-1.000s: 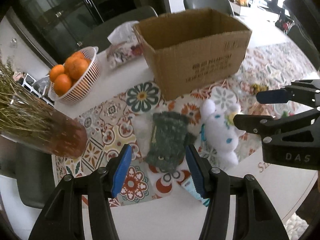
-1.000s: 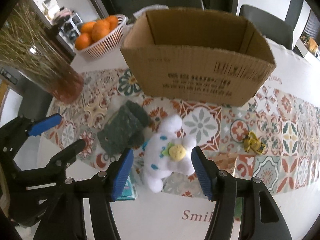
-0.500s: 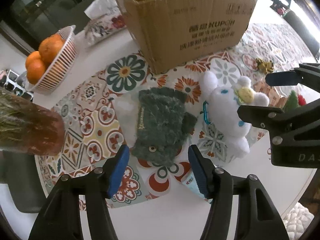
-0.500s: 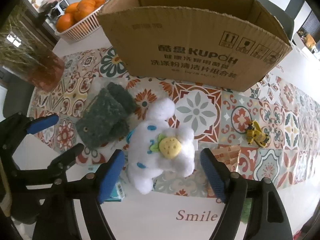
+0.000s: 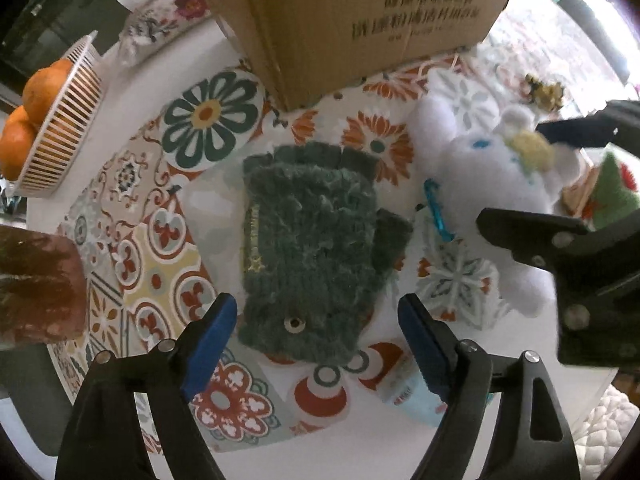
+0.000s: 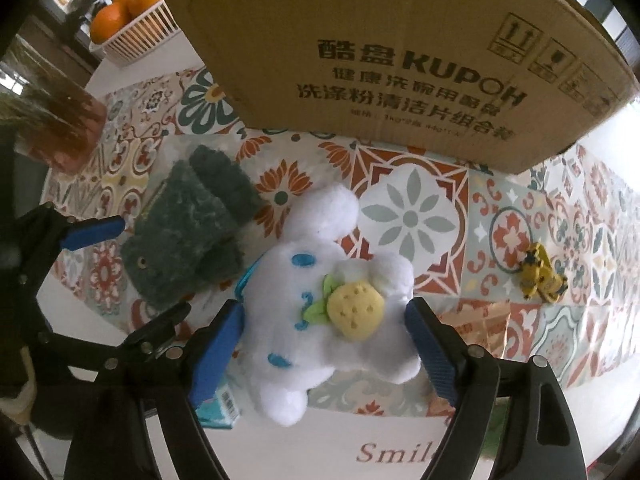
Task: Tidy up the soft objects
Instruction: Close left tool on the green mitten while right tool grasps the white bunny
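Note:
A dark green furry mitten point(image 5: 316, 248) lies on the patterned table runner, just ahead of my open left gripper point(image 5: 318, 344); its near edge sits between the blue pads. A white plush toy point(image 6: 336, 312) with a yellow strawberry on it lies to the mitten's right. My open right gripper point(image 6: 324, 344) straddles the plush, one pad on each side, a little apart from it. The open cardboard box point(image 6: 400, 52) stands right behind both. The plush point(image 5: 492, 184) and the right gripper point(image 5: 540, 184) also show in the left wrist view, and the mitten point(image 6: 188, 224) in the right wrist view.
A white basket of oranges point(image 5: 52, 120) and a tissue pack point(image 5: 160, 24) stand at the back left. A reddish vase point(image 5: 36, 288) stands at the left. A small yellow toy point(image 6: 540, 276) lies on the runner point(image 6: 420, 216) at the right. A light blue packet point(image 5: 408, 392) lies near the table edge.
Both grippers have moved down and forward. The mitten now reaches between the left pads and the plush lies between the right pads. Both stay open.

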### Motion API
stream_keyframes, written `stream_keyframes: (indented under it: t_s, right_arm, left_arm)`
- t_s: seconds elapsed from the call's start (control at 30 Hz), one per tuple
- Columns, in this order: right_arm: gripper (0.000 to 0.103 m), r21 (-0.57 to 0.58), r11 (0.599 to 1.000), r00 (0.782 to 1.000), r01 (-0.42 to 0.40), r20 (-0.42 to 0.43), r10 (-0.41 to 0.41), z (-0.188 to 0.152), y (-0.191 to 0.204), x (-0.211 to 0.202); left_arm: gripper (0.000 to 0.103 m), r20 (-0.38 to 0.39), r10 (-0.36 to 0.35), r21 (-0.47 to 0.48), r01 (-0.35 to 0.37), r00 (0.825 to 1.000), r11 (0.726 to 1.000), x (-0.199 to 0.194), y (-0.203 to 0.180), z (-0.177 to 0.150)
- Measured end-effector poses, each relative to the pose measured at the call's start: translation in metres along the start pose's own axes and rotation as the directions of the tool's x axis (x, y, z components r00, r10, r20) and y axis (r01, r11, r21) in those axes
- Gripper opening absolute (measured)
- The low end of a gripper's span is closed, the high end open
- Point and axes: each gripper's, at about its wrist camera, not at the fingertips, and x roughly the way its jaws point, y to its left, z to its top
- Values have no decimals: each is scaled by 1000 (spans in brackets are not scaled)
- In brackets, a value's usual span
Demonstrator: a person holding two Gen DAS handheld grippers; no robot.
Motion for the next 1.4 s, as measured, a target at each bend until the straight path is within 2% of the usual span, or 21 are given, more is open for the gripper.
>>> stream_keyframes:
  t_s: [0.2, 0.33, 0.47, 0.73, 0.8, 0.87, 1.17, 1.4]
  right_arm:
    - [90, -18, 1000, 1000, 18, -1, -18, 6, 4, 9]
    - [91, 18, 999, 999, -32, -41, 32, 10, -3, 23]
    - [90, 81, 994, 995, -77, -55, 81, 10, -11, 35]
    - [84, 104, 989, 993, -110, -32, 113, 2, -17, 32]
    - [84, 115, 986, 992, -120, -28, 124, -4, -22, 29]
    - [84, 124, 984, 991, -130, -24, 134, -11, -28, 26]
    - [83, 101, 989, 994, -104, 52, 99, -20, -23, -6]
    - [83, 92, 991, 990, -96, 116, 85, -27, -29, -33]
  left_arm:
    - [84, 0, 19, -9, -19, 1000, 1000, 20, -2, 7]
    - [83, 25, -7, -57, 8, 1000, 998, 22, 2, 10]
    - [70, 51, 2, -76, 2, 999, 997, 20, 10, 12]
    - [47, 119, 25, -146, -7, 993, 989, 0, 9, -3]
    - [39, 140, 21, -172, 3, 990, 985, -7, 11, -6]
    - [36, 155, 14, -194, 16, 988, 981, -13, 14, -10]
    - [33, 225, 19, -248, 38, 974, 968, -37, -3, -27]
    - [33, 284, 45, -268, 34, 958, 963, -61, -11, -26]
